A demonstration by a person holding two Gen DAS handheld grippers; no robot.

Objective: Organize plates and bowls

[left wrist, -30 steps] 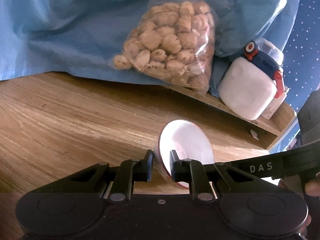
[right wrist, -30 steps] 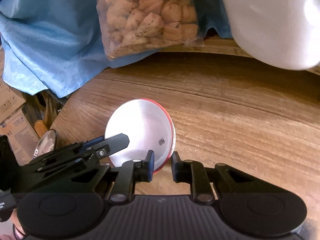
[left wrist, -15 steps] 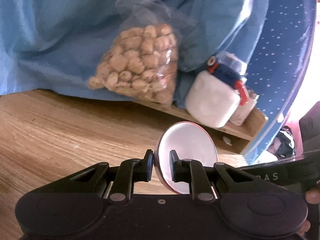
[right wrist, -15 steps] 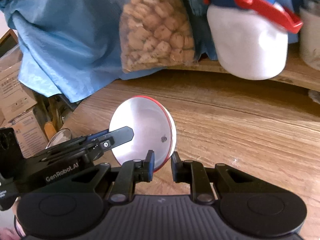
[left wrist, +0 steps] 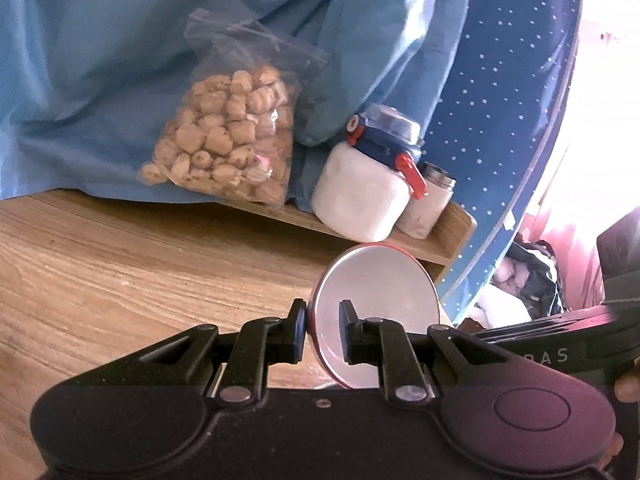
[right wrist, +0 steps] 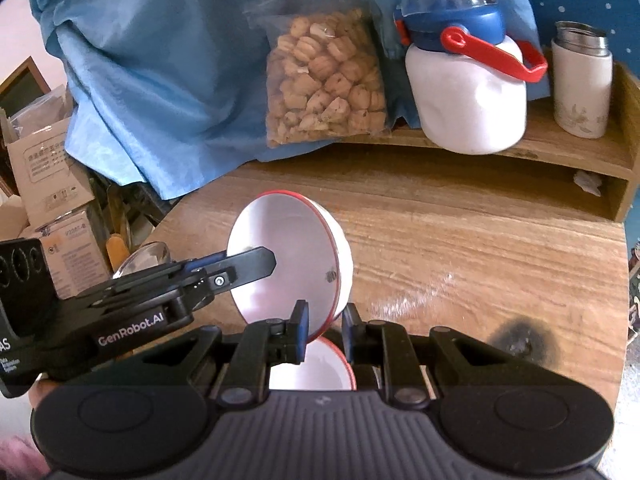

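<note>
We grip one red-rimmed bowl (right wrist: 288,264) with both tongs: our left tongs (left wrist: 323,326) pinch its rim, and our right tongs (right wrist: 323,326) close on its near edge. It tilts above the table (right wrist: 480,248), over a second bowl (right wrist: 312,372).

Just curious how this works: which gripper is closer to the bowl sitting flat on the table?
Right. The right gripper hangs directly over the lower bowl; the left gripper is off to the left, clamped on the tilted bowl.
</note>
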